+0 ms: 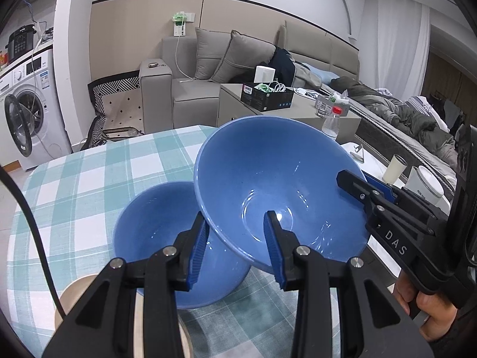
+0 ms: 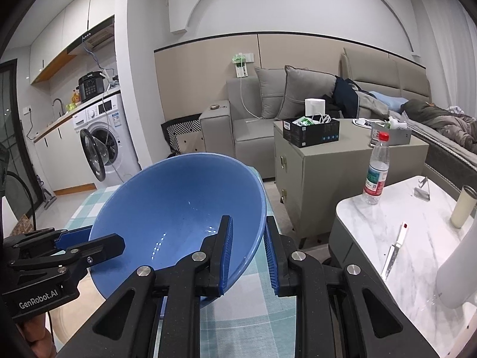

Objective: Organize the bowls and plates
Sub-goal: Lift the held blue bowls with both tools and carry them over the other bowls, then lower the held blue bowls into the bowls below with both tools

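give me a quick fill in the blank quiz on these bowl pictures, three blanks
1. The tilted blue ceramic bowl is gripped by ____ hand-held grippers.
2. A second blue bowl sits on the ____-and-white checked tablecloth.
3. The clear plastic bottle on the marble side table has a ____ cap.

Missing words: two; green; red

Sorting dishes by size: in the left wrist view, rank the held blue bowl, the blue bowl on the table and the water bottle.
1. Held blue bowl, though nearness may inflate it
2. Blue bowl on the table
3. Water bottle, farther away
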### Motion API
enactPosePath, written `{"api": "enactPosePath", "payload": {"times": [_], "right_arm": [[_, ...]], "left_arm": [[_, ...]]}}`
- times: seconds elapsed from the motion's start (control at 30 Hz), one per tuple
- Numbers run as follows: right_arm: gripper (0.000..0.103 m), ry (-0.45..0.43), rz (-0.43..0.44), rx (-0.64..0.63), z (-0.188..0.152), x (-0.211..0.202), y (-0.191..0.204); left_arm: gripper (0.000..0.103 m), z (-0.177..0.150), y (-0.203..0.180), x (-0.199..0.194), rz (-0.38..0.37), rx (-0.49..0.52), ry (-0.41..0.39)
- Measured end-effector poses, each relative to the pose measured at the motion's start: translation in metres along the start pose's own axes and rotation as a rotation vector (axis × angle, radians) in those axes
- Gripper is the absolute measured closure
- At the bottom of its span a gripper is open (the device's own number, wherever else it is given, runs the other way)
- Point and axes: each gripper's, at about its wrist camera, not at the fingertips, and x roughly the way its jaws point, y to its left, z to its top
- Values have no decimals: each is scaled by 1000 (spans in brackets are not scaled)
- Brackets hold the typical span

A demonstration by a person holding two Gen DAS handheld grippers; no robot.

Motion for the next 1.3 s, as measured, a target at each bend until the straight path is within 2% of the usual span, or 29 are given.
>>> {"api": "enactPosePath", "payload": {"times": [0.77,1.3], "right_arm": [[82,-30,83,-38,-5,11,43],[82,14,121,-82,-20,36,70]], "left_arm": [[66,-7,41,-19,66,-52,-26],[66,-20,71,-13,104,-106,-13]]}}
